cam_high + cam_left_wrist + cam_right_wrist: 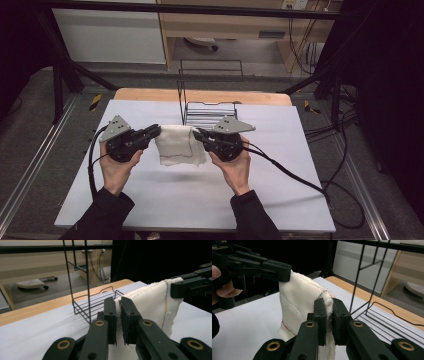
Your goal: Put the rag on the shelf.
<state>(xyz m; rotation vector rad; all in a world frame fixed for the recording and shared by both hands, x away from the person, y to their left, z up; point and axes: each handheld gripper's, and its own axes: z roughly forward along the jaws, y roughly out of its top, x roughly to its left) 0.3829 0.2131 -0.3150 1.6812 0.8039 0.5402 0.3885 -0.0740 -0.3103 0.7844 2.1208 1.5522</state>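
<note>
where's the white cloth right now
In the high view the white cloth hangs mid-table, clamped between the left tongs and right tongs, just in front of the black wire rack.

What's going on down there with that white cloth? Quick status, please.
Left tongs and right tongs both shut on the white cloth, one at each top corner. Cloth hanging above the table. Wire rack just behind it.
</note>
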